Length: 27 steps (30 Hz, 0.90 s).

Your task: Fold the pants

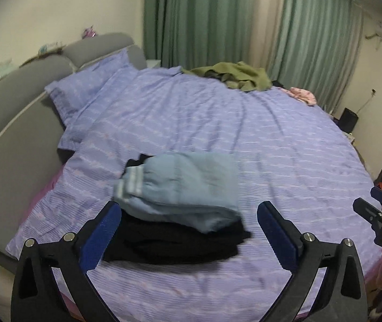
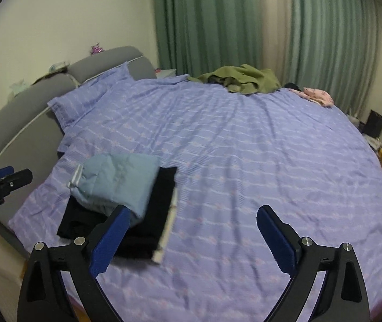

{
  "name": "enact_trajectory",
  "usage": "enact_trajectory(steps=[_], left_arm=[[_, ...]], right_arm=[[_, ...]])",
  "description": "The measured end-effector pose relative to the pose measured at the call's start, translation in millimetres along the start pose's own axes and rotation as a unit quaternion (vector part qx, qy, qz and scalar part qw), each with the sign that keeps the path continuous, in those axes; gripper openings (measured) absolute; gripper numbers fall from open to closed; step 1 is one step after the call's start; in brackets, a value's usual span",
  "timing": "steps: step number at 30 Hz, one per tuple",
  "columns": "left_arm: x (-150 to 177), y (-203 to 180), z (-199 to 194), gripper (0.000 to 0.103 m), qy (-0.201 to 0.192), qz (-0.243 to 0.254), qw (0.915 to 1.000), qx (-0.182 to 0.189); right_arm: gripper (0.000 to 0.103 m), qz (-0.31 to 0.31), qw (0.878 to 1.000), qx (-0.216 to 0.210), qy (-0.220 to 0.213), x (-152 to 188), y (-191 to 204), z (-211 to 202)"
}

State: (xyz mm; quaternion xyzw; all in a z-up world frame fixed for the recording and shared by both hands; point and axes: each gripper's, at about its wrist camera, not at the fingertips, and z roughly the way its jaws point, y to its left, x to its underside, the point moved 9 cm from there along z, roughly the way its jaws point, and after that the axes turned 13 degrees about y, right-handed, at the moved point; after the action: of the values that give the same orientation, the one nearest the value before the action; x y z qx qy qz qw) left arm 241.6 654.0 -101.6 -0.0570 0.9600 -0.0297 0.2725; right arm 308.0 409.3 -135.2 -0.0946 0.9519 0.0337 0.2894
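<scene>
Folded light blue pants [image 1: 185, 185] lie on top of folded black pants [image 1: 174, 241] in a stack on the purple bed cover [image 1: 271, 145]. The stack also shows in the right wrist view, light blue [image 2: 118, 185] over black [image 2: 148, 214], at the left. My left gripper [image 1: 188, 238] is open and empty, its jaws spread either side of the stack just above it. My right gripper [image 2: 192, 238] is open and empty over bare cover to the right of the stack. A crumpled olive-green garment [image 1: 233, 76] lies at the far edge of the bed, seen too in the right wrist view [image 2: 242, 81].
A purple pillow [image 1: 88, 86] lies against the grey headboard [image 1: 11, 112] at the left. A pink cloth [image 1: 303, 95] lies at the far right of the bed. Green curtains [image 1: 204, 18] hang behind. A dark box [image 1: 348, 119] stands on the floor at the right.
</scene>
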Motion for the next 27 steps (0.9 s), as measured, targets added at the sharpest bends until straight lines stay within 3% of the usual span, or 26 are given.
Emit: enact_trajectory(steps=[12, 18, 27], left_arm=[[66, -178, -68, 0.103, -0.043, 0.037, 0.9983, 0.010], [94, -234, -87, 0.103, -0.046, 0.034, 0.9982, 0.019], [115, -293, -115, 0.103, -0.054, 0.057, 0.9964, 0.030]], right_arm=[[0.096, 0.027, 0.999, 0.020, -0.019, 77, -145, -104], [0.096, 0.032, 0.999, 0.024, -0.028, 110, -194, -143], [0.096, 0.053, 0.997, 0.021, -0.045, 143, -233, -187]])
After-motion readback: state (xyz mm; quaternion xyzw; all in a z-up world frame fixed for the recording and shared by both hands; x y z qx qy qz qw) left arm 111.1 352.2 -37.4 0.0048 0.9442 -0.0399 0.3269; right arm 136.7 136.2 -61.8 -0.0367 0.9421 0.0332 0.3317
